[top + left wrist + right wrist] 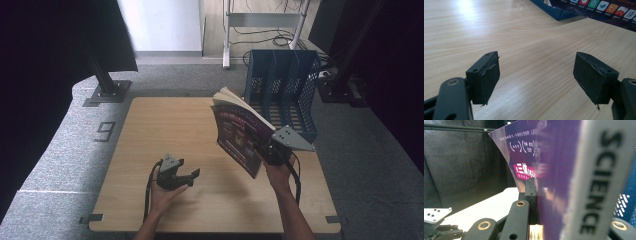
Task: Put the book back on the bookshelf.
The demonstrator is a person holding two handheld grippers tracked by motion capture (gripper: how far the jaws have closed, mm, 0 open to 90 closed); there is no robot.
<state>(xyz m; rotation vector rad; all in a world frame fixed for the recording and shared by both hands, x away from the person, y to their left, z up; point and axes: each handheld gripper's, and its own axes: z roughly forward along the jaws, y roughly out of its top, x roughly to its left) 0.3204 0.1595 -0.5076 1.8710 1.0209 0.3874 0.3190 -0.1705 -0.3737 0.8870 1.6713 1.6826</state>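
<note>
**One book up off the counter, one rack waiting behind it**

I have the book (239, 131) clamped in my right gripper (270, 149), whose jaws are pinched together on it low on its right-hand side. In the right gripper view the purple cover stands right against my left jaw and the pale spine lettered SCIENCE rises just to the right of it. From the high view the book hangs tilted above the counter (165, 120), at about 3 o'clock from the counter's middle, its top leaning toward 11 o'clock, with the blue file rack (282, 90) near behind it at 1 o'clock. My left gripper (189, 179) rests low at about 7 o'clock with its jaws wide apart and nothing between them; in the left gripper view I see bare wood under the two pads.

What worries me, as I judge it:
- The grip is near one edge of a floppy paperback. The weight hangs out to the side, so the book could swing or slide between the pads if I turn my wrist fast.
- The pages fan loose at the top. If the book goes toward the rack, that loose corner could catch on a divider and fold.
- The rack looks light and stands at the counter's far edge; a push from the book could shove it backward.

Count: one book, one file rack with, as far as I can tell, three slots, two grippers, one counter.
</note>
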